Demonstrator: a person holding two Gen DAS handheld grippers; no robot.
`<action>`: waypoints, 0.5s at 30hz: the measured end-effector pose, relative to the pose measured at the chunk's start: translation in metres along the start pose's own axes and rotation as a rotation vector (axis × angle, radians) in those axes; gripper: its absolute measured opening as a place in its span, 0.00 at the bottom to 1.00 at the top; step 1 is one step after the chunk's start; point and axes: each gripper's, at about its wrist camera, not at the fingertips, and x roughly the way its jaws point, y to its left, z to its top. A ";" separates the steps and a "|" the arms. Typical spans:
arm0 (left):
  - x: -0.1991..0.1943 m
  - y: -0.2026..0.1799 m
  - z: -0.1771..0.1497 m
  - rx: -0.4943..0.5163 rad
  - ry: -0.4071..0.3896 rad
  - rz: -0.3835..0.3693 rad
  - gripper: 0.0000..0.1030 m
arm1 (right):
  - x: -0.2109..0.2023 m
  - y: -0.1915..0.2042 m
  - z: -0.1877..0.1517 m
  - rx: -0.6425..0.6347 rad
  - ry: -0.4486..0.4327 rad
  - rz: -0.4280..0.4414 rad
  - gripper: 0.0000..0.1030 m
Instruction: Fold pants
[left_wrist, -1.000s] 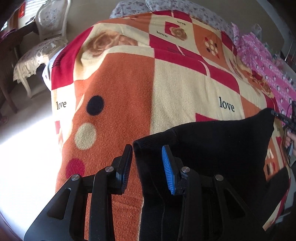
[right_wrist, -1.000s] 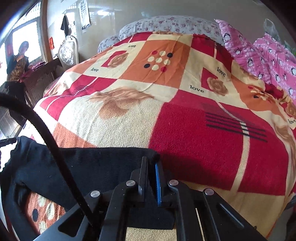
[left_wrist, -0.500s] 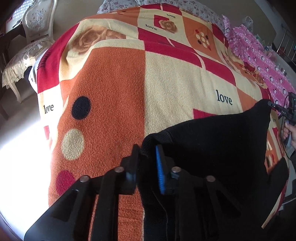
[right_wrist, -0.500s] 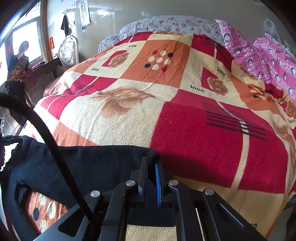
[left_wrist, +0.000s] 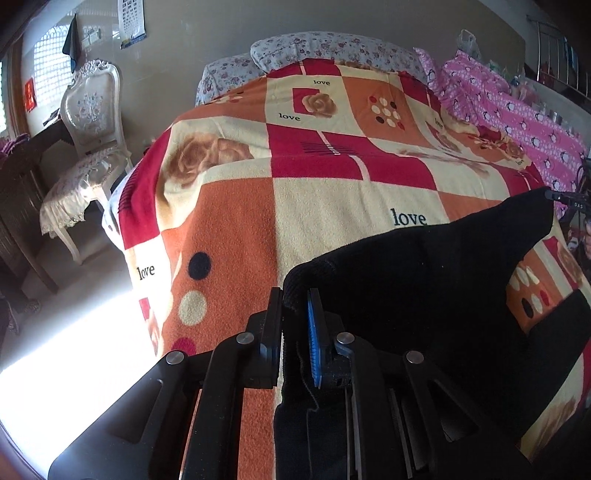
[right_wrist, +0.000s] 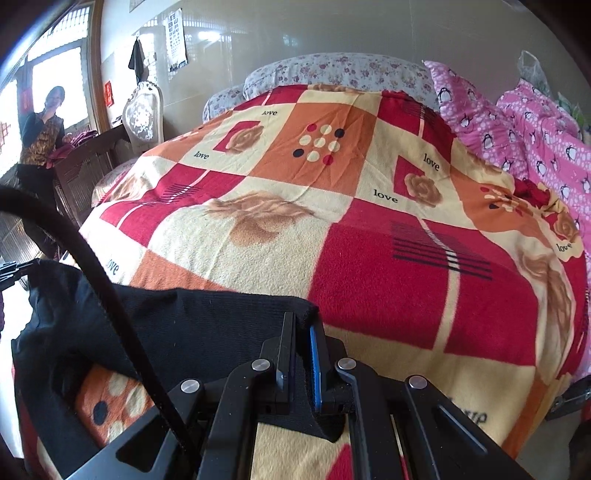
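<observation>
Early stage: left gripper (left_wrist: 295, 325) and right gripper (right_wrist: 303, 347) each clench a corner of the black pants (left_wrist: 424, 288) between their fingers; no fold visible yet.

Home bedroom, bed (right_wrist: 332, 258) under patchwork blanket (left_wrist: 332, 192), floral pillows (left_wrist: 332, 46)

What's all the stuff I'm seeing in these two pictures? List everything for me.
pants: one, black, held up over the near end of the bed
blanket: one, red, orange and cream checks, covering the bed
pillows: flowered grey, at the head of the bed
quilt: one, pink with penguins, along the bed's right side
chair: one, white, left of the bed
bystander: one, far left by the window
left gripper: black, one blue pad, clamping a pants corner
right gripper: black, one blue pad, clamping the other corner
</observation>
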 end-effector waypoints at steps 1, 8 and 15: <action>-0.007 -0.001 -0.004 -0.004 -0.011 -0.006 0.11 | -0.008 0.001 -0.004 -0.003 -0.002 0.001 0.06; -0.039 -0.010 -0.038 0.032 -0.034 -0.038 0.11 | -0.064 0.012 -0.055 -0.044 0.001 0.037 0.06; -0.061 -0.012 -0.080 0.003 -0.052 -0.080 0.10 | -0.110 0.022 -0.119 -0.050 -0.001 0.065 0.06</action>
